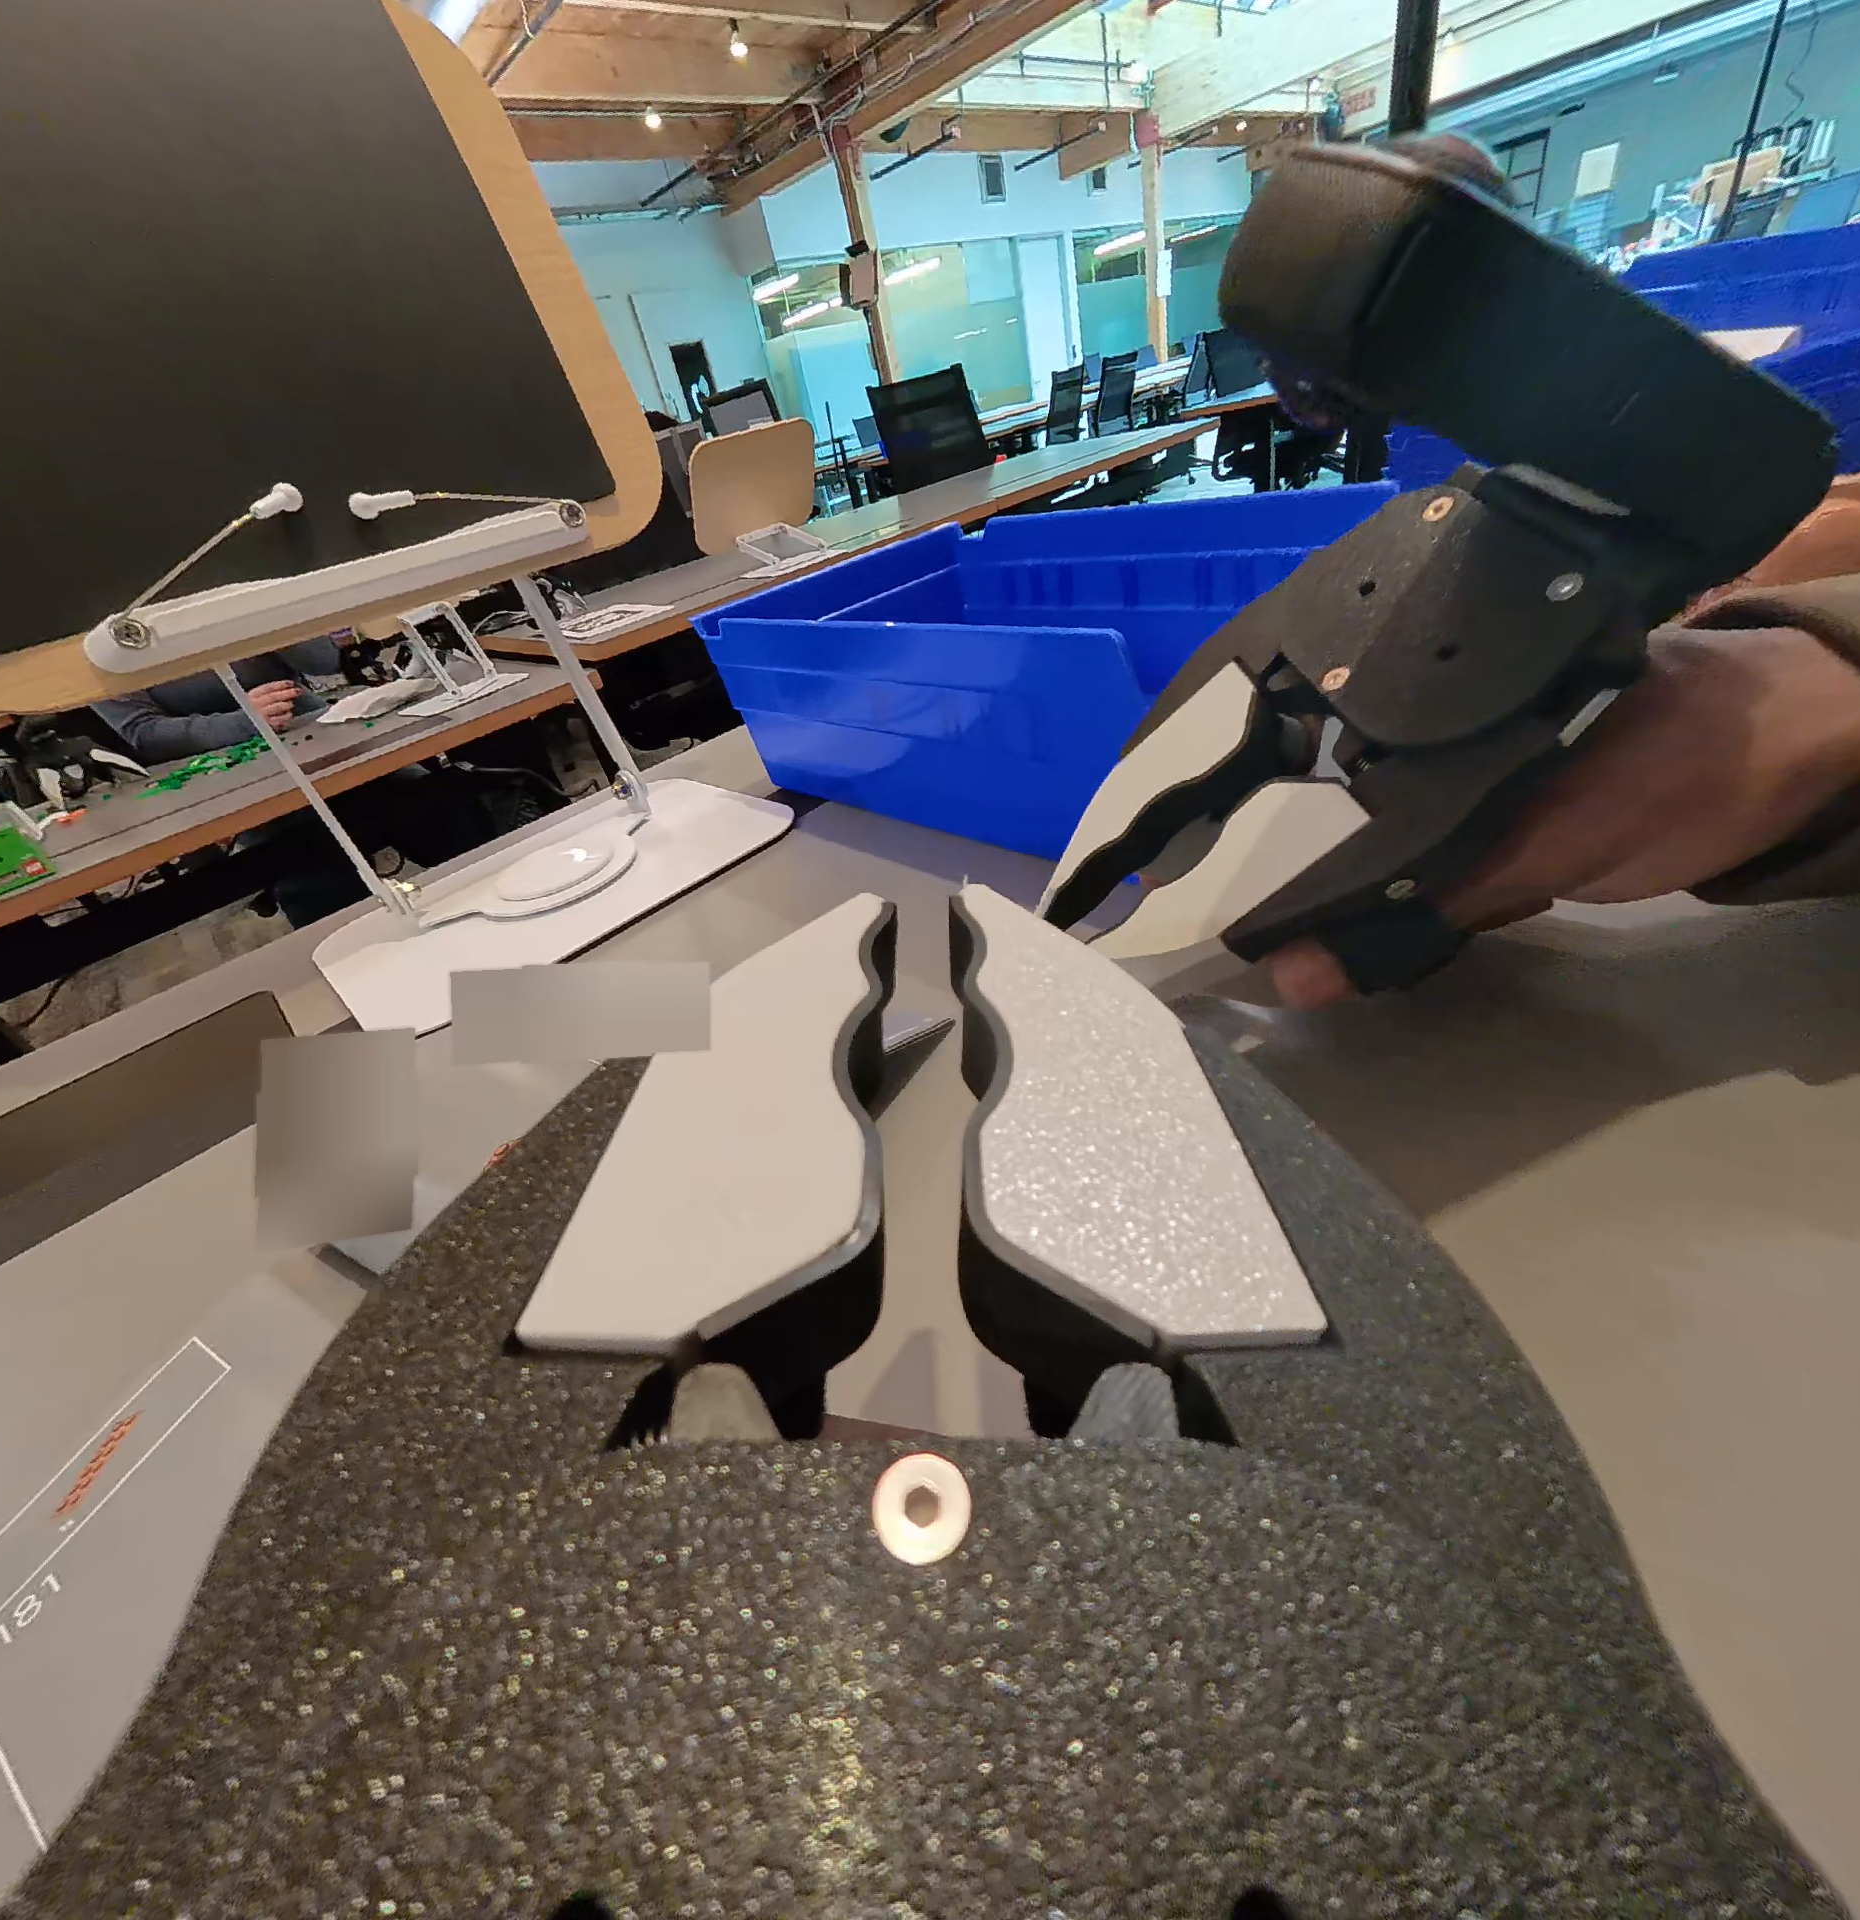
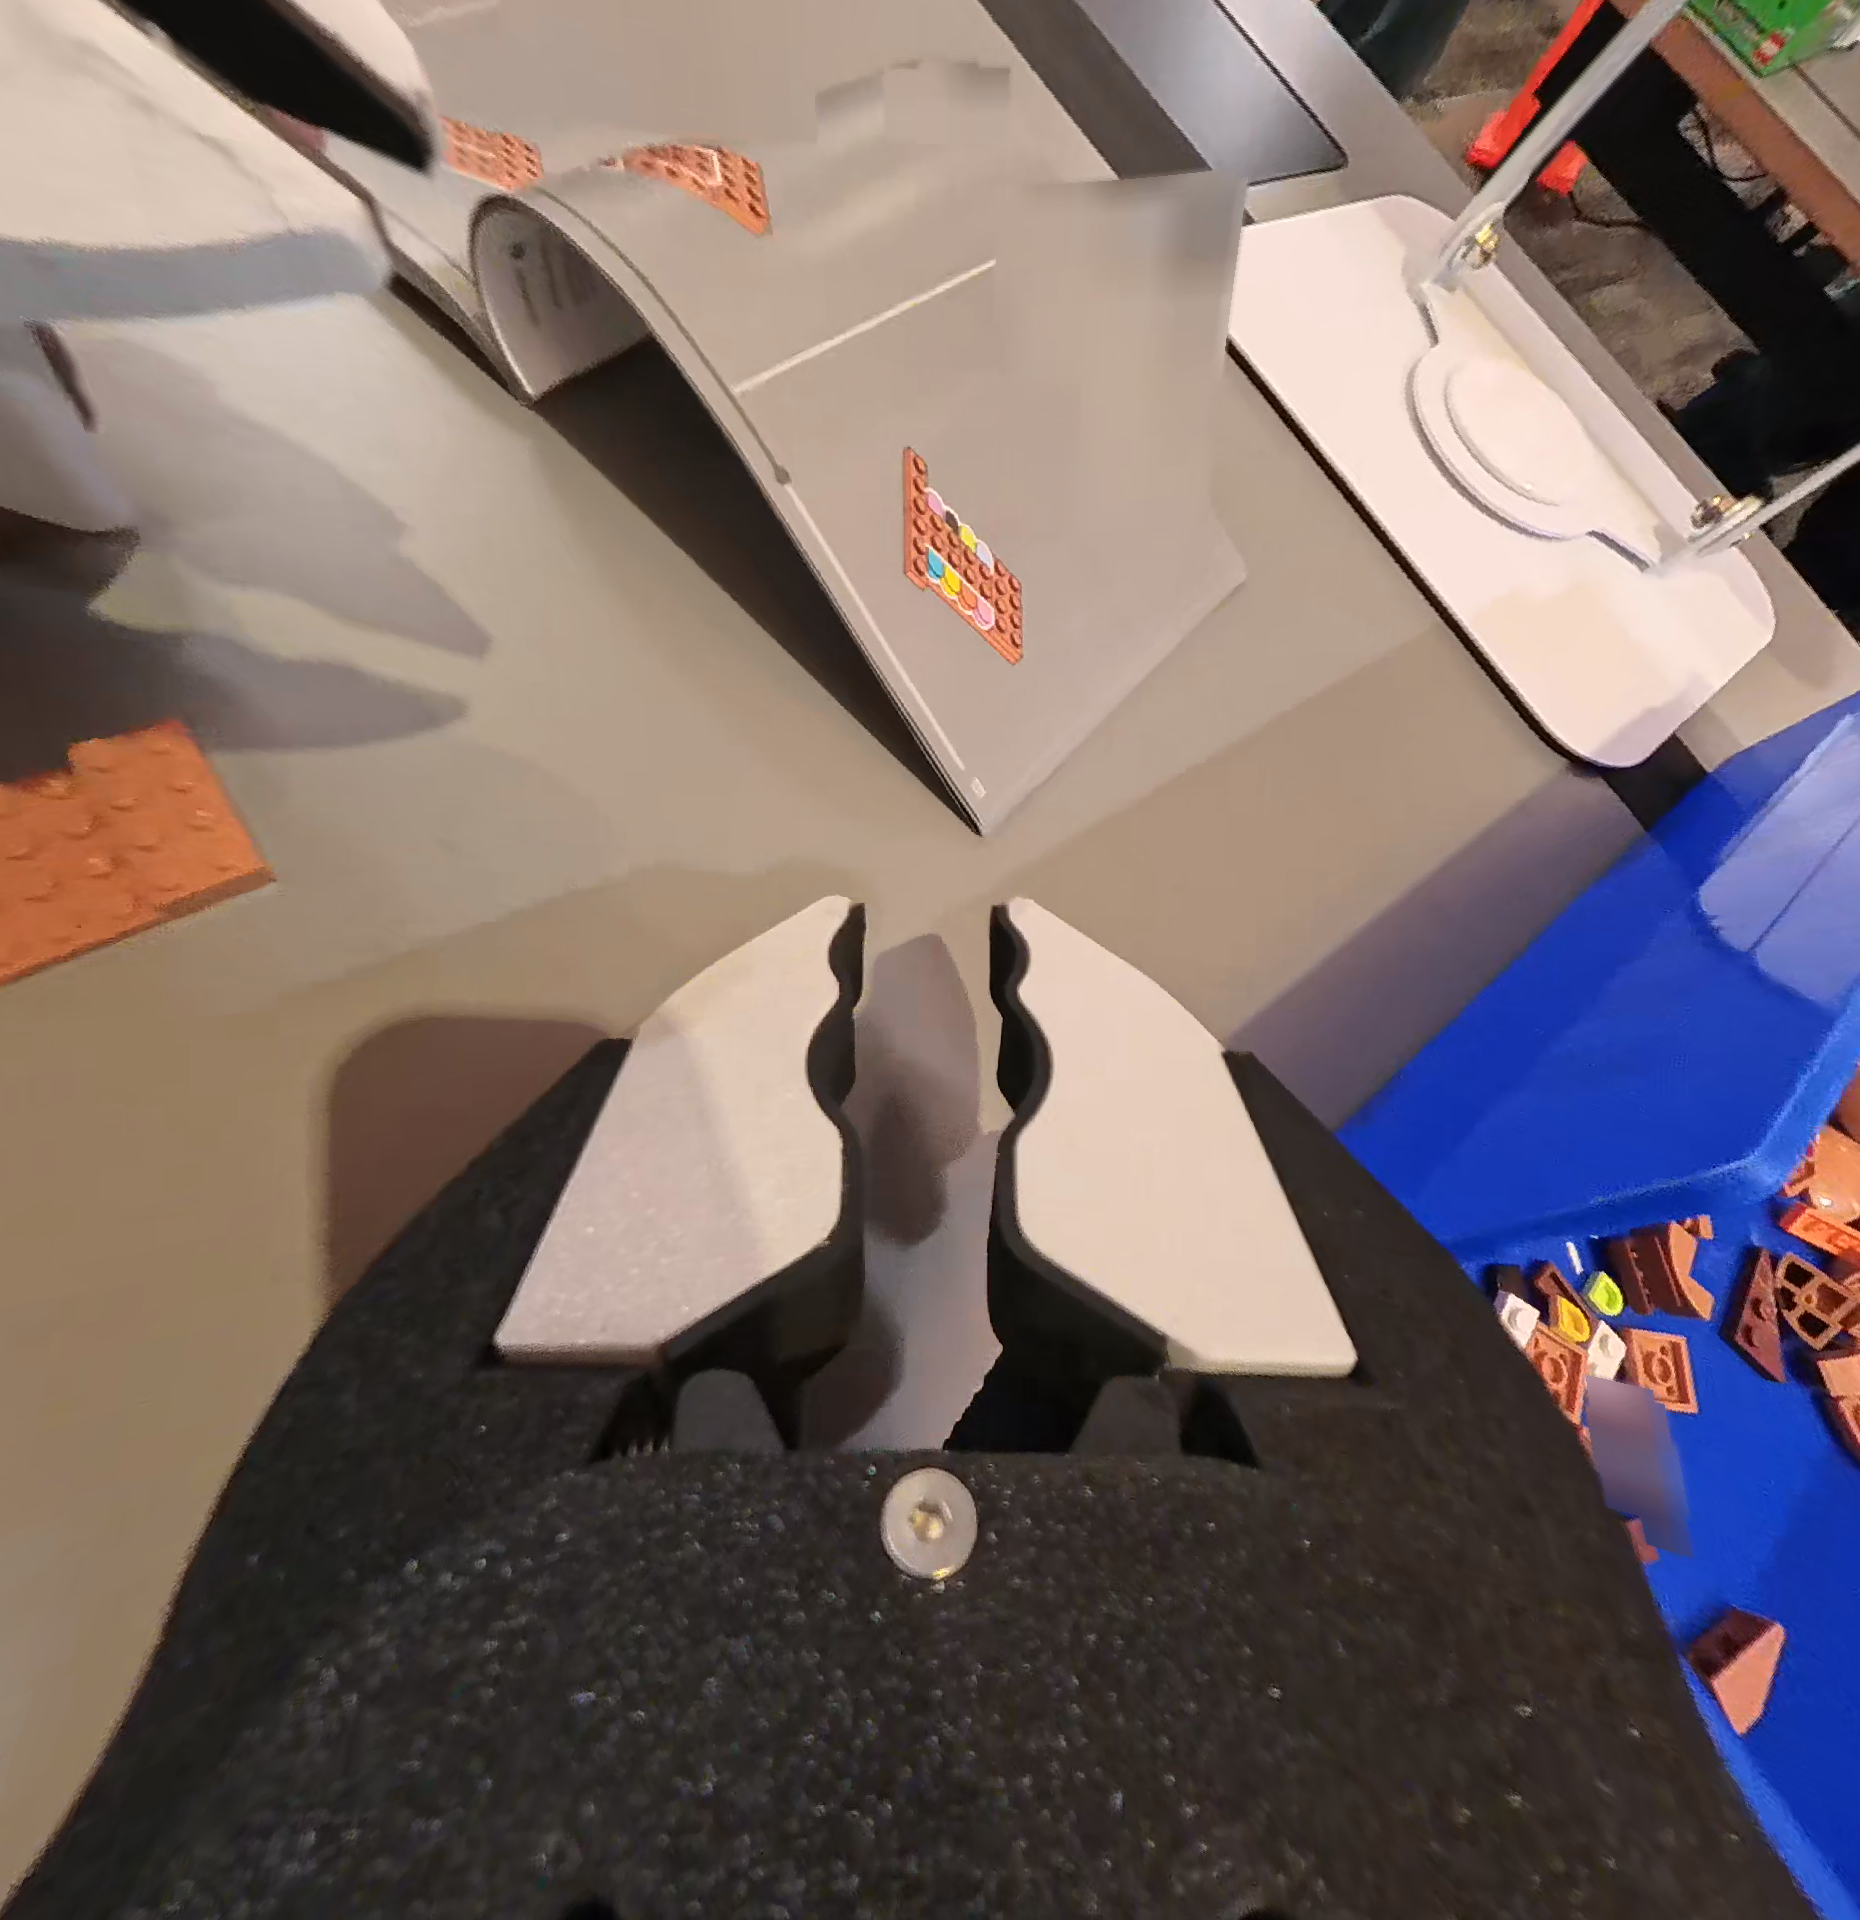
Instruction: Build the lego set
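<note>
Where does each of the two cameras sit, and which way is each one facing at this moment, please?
Left wrist view: on the left gripper, looking across the grey table toward the blue bin and office; the right gripper and a gloved hand show at right.
Right wrist view: on the right gripper, looking down at the open instruction booklet and brown plate; the left gripper, blurred, shows at upper left.
Shared: table, bin, booklet, white stand base.
</note>
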